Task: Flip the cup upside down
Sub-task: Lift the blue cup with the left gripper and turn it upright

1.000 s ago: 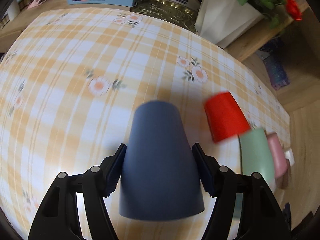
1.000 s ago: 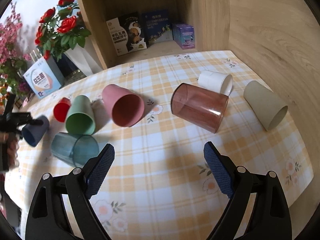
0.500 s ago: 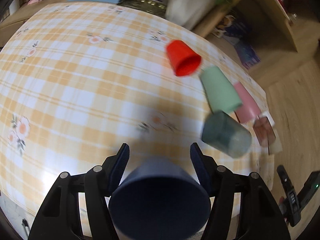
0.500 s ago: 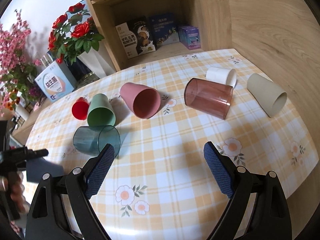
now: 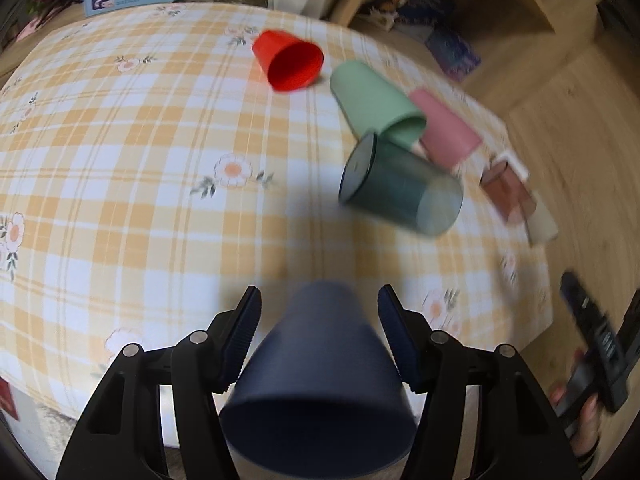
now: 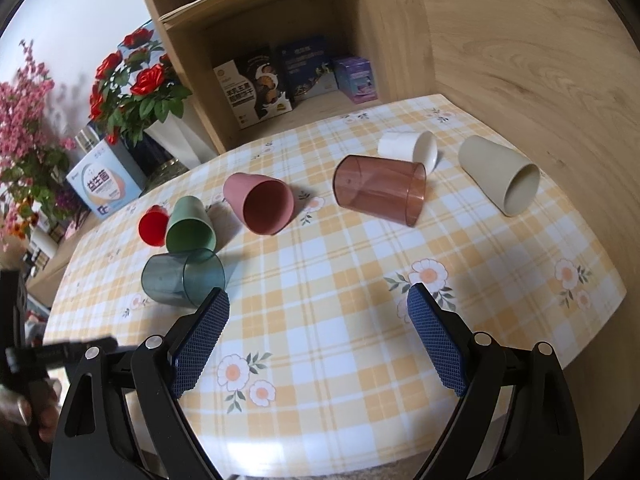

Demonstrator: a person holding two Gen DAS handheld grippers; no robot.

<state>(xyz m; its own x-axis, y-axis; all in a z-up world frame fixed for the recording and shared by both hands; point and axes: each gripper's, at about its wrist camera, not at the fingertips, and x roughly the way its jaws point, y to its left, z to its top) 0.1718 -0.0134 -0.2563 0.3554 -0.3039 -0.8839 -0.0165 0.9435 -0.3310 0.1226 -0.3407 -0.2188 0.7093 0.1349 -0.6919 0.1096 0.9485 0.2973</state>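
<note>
A round table (image 6: pixel 360 280) draped in a yellow-and-white plaid cloth with daisy prints fills the room's centre, a wooden shelf unit (image 6: pixel 280 20) rising behind it beside a vase of red roses (image 6: pixel 136 88). Cups lie on their sides across the cloth: a beige cup (image 6: pixel 500 174), a translucent brown tumbler (image 6: pixel 380 190), a pink cup (image 6: pixel 260 208), a teal tumbler (image 6: pixel 182 278) touching a green cup (image 6: pixel 190 226), a small white cup (image 6: pixel 408 148) and a small red cup (image 6: pixel 154 224). At the near edge of the table, the dark blue cup (image 5: pixel 320 380) sits between the pads of the left gripper (image 5: pixel 318 320), base pointing away toward the table and mouth toward the camera; its wide part seems pinched by the fingers, though the contact is blurred. The right gripper (image 6: pixel 316 340) hangs above the cloth, jaws spread wide and holding nothing.
</note>
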